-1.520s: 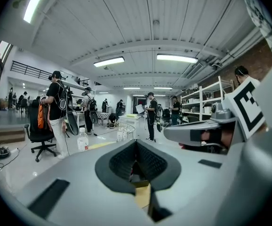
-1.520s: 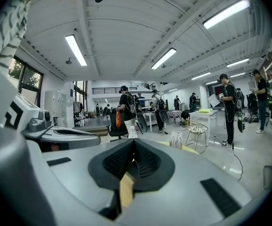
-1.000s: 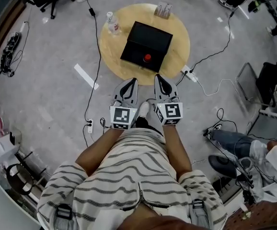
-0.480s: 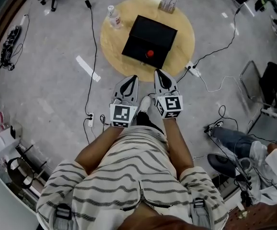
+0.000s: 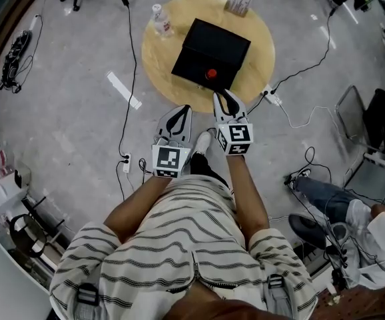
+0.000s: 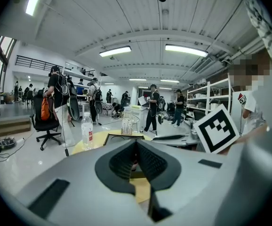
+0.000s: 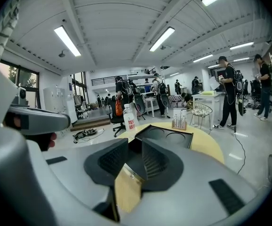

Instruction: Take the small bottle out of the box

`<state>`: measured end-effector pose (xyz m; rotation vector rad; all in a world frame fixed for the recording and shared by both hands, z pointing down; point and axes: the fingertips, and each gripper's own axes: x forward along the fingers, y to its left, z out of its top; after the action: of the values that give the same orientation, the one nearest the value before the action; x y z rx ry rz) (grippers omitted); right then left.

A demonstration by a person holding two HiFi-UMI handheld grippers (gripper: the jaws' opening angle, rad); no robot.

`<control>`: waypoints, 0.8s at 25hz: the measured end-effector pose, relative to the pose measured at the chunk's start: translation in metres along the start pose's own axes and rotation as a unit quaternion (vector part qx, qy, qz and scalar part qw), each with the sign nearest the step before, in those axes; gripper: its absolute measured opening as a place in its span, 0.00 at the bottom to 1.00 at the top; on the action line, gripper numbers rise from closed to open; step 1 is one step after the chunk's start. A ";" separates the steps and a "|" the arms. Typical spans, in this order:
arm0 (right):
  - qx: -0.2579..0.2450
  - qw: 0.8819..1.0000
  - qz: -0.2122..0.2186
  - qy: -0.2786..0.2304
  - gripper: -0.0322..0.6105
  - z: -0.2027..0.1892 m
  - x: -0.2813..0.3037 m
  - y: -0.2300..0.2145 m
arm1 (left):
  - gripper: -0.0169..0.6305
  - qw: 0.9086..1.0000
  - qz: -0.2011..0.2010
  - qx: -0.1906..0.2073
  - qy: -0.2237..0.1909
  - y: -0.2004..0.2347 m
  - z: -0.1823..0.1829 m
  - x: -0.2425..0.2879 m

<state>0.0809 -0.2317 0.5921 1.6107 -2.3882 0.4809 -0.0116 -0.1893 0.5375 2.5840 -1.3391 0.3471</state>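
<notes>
A grey concrete floor [image 5: 66, 125] strewn with cables fills the head view, and a round wooden counter [image 5: 259, 52] stands at the upper middle of the frame. On it sits a black box [image 5: 212, 49]. At the box's lower edge, nearest the person, a red spot shows, which is most likely the cap of the small bottle [image 5: 210, 73]; its body cannot be made out. A clear water bottle [image 5: 160, 19] stands at the counter's upper left, and a small rack [image 5: 237, 4] at its top edge.

Both tools hang below the counter, short of the box. The right tool [image 5: 224, 96] is the more forward, its tip at the counter's lower rim just under the red cap. Its jaws are opening and stand at a moderate gap, with nothing between them. The left tool [image 5: 181, 112] is lower and to the left, its jaws pressed together and empty.

This looks like the approach step, and the bottle is not yet taken. The next move calls for carrying the right tool forward and down over the box until its jaws straddle the cap, then closing.
</notes>
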 end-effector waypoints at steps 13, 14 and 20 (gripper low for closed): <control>0.015 1.000 -0.003 0.025 0.26 -0.021 0.032 -0.017 | 0.06 1.000 0.006 -0.001 0.009 0.004 -0.010 -0.001; 0.014 1.000 -0.003 0.027 0.27 -0.022 0.034 -0.018 | 0.06 1.000 0.007 -0.001 0.009 0.004 -0.011 -0.002; 0.021 0.999 -0.009 0.049 0.30 -0.039 0.050 -0.027 | 0.06 1.000 0.009 -0.004 0.016 0.006 -0.017 -0.003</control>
<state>0.0875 -0.2685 0.6500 1.5864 -2.3052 0.5956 -0.0198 -0.1853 0.5528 2.5497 -1.3522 0.3837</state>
